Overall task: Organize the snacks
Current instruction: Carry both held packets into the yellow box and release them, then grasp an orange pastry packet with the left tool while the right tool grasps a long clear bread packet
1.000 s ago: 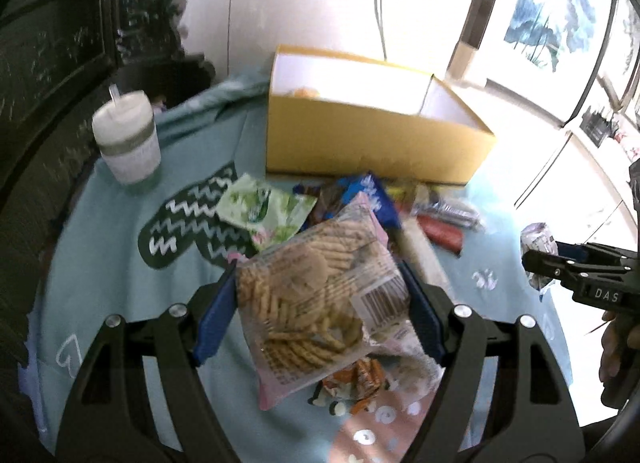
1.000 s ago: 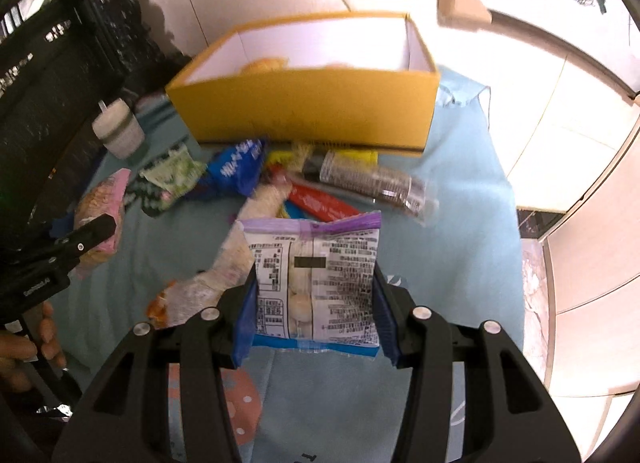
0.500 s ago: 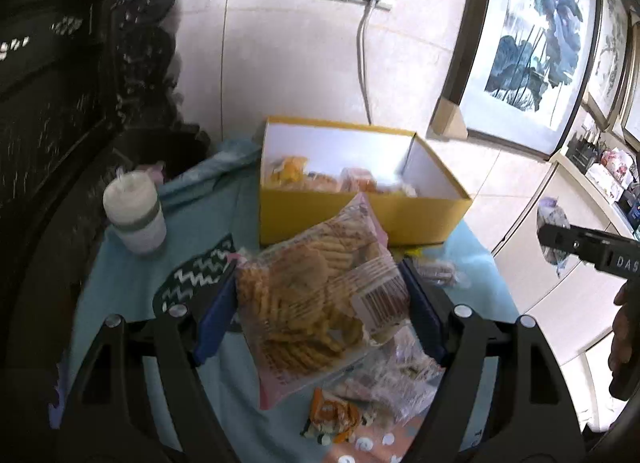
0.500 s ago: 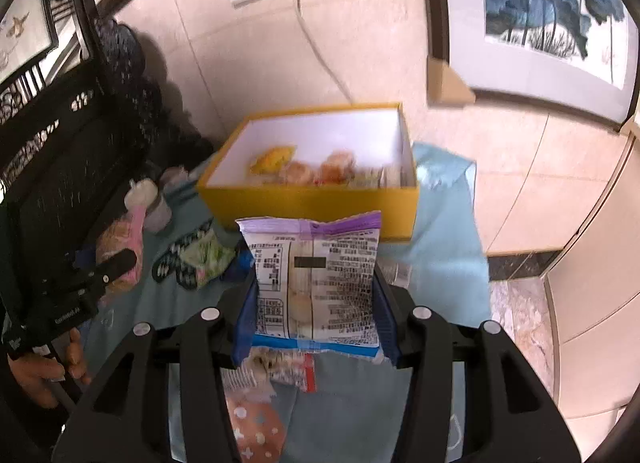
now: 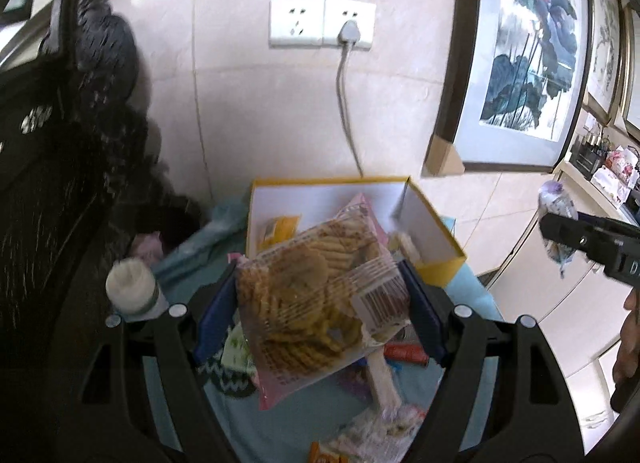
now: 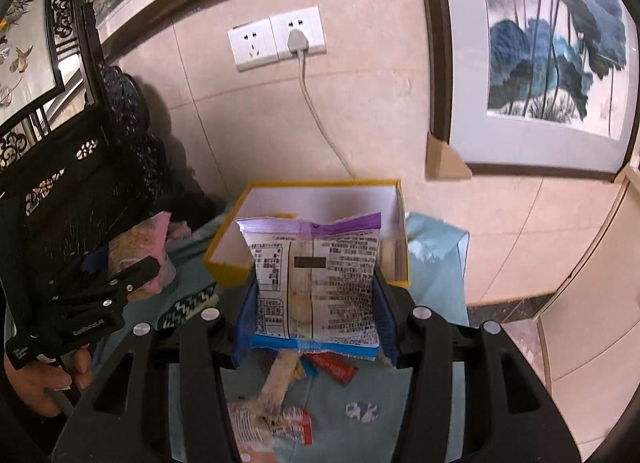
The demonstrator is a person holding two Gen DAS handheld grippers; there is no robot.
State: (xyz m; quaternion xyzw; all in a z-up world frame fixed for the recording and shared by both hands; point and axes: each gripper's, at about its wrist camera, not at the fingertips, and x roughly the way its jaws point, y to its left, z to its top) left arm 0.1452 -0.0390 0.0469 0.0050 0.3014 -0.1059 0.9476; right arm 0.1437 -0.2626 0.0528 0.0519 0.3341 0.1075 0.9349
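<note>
My left tool clamps a clear bag of lattice-cut crackers with a pink edge between its blue pads, tilted, its upper corner overlapping the open yellow cardboard box with a white inside. My right tool grips a flat white packet with a purple top seal and printed text, held upright in front of the same box. The box sits at the far edge of the bench under a pale blue cloth, close to the tiled wall; a few wrapped snacks already lie in it. Loose wrappers lie on the cloth below my tools. A white cup stands left of the box, near dark carved furniture. To the right the cloth's edge drops to open floor.
</note>
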